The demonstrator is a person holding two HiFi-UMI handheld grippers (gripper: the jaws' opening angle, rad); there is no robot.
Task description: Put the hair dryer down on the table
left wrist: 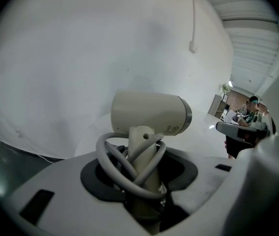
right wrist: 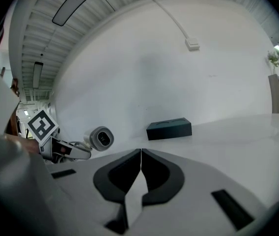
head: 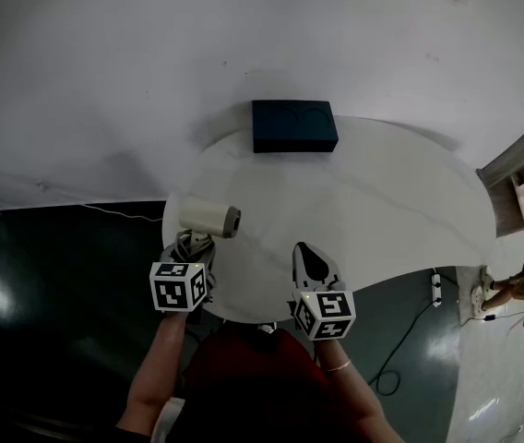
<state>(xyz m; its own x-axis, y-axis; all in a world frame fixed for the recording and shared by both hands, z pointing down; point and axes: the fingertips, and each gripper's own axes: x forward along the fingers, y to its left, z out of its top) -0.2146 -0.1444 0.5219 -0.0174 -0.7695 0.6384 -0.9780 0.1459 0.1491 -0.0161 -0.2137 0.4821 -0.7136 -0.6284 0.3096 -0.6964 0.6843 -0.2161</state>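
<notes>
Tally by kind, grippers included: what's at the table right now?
Hair dryer: 1, gripped by the left gripper
Dark blue box: 1
Grippers: 2, with the right gripper shut and empty
Total: 4

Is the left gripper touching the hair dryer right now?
Touching. The left gripper view shows the left gripper clamped on the hair dryer by its handle.

Soft, even indoor light, no hard shadows. White table [head: 382, 210] bright, small glare patch at far right. Floor [head: 50, 275] dark with dull reflections. Gripper views: strong fisheye bending, black vignetted corners, near foreground soft.
</notes>
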